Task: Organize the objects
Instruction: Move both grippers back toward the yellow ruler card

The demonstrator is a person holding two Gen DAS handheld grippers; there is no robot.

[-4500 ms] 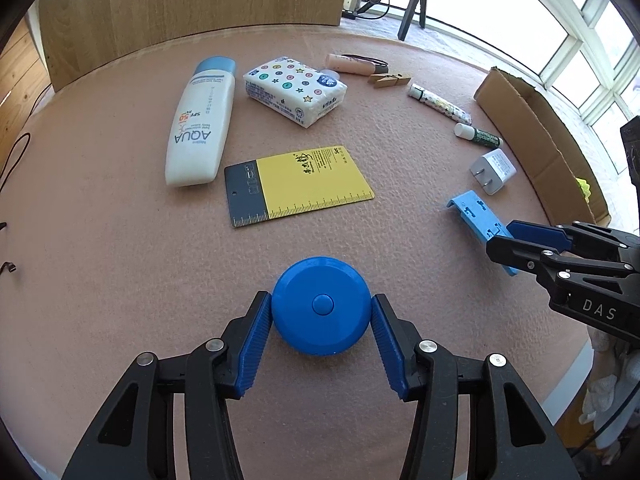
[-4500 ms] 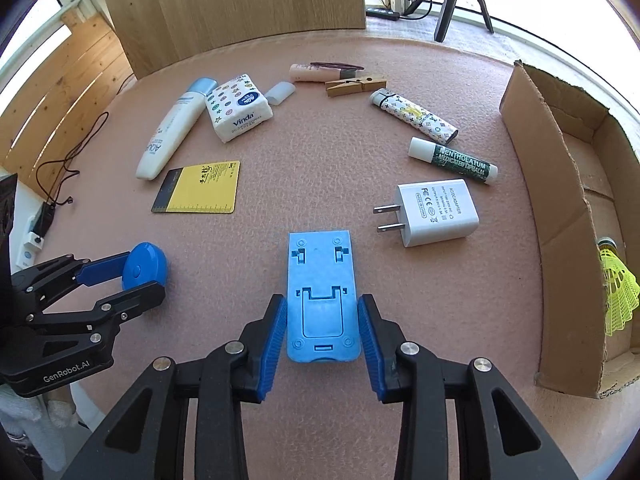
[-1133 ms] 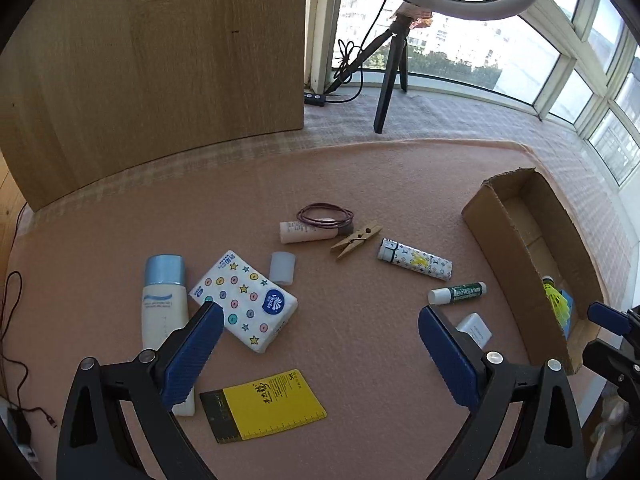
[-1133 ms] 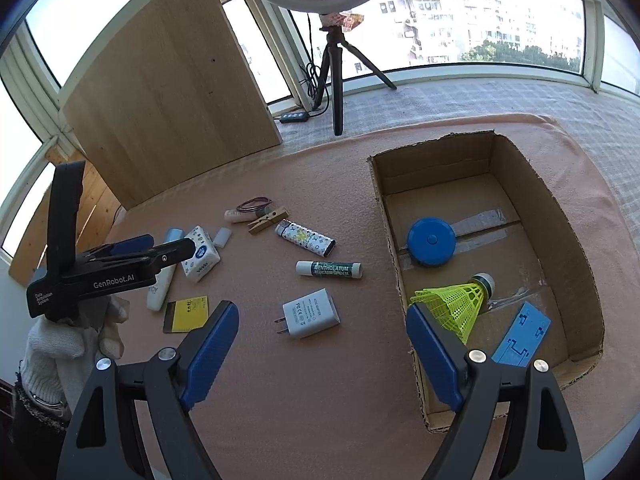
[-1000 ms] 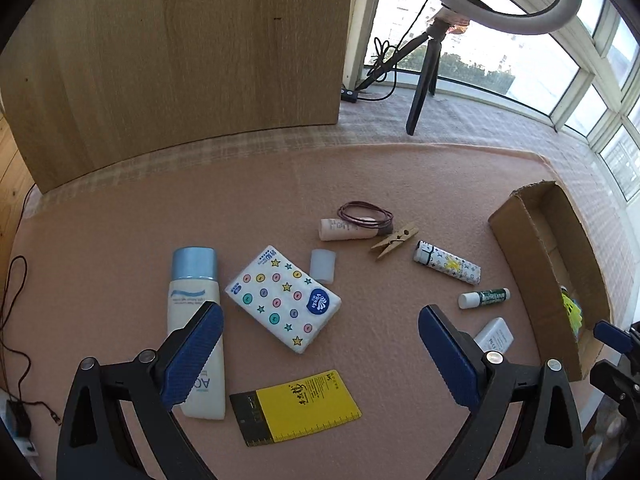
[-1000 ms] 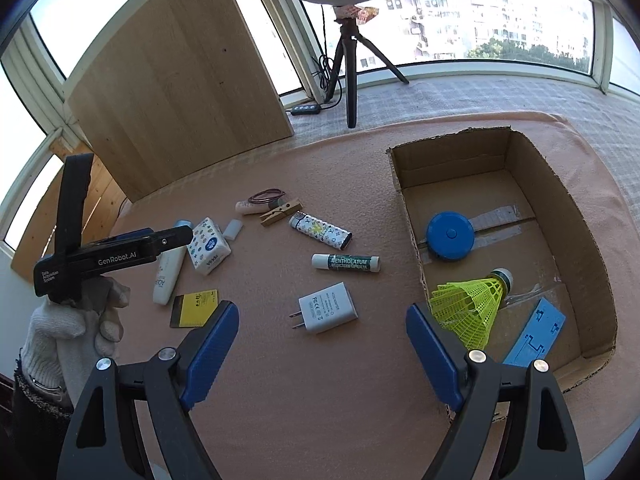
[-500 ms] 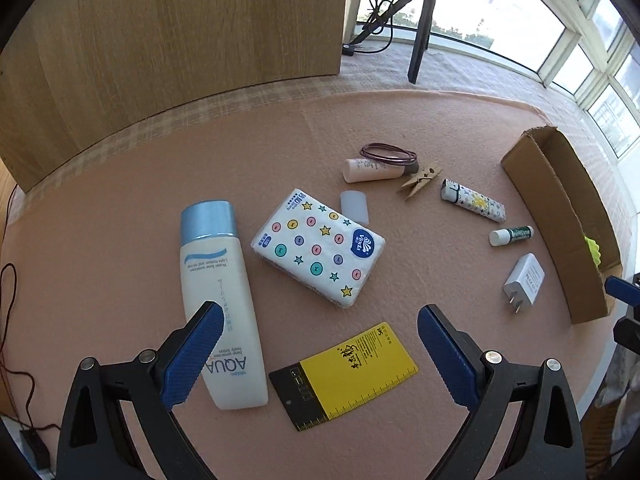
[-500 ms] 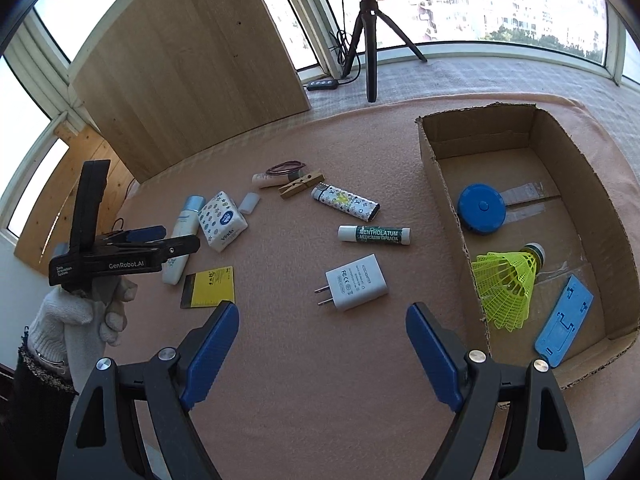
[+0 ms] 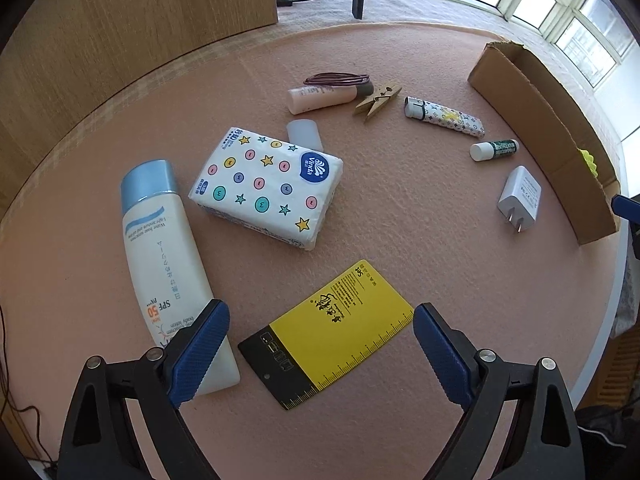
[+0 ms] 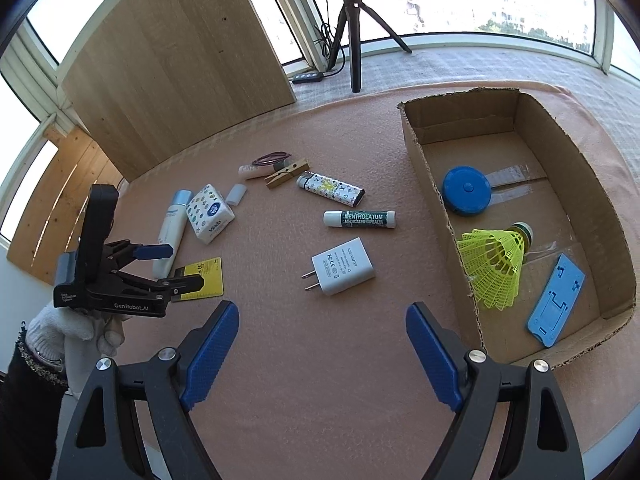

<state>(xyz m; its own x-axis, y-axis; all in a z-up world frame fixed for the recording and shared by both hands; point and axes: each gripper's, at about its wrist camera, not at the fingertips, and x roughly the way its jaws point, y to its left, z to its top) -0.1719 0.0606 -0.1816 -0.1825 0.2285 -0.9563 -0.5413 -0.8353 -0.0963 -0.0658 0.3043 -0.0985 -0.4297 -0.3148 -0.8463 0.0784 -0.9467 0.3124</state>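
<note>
Pink felt covers the counter [image 9: 400,208], with a wooden panel [image 10: 180,64] and windows behind. Left gripper [image 9: 320,344] hangs with fingers spread wide, empty, above the yellow card [image 9: 332,332]; the sunscreen bottle [image 9: 168,256] lies beside its left finger. Right gripper [image 10: 322,350] likewise has fingers wide apart and holds nothing, near the white charger [image 10: 342,266]. Cardboard box [image 10: 424,168] at the counter's right edge contains a blue tape measure [image 10: 466,194], yellow shuttlecock [image 10: 494,260] and blue stand [image 10: 556,298]. Tissue pack [image 9: 266,186] lies mid-counter.
</note>
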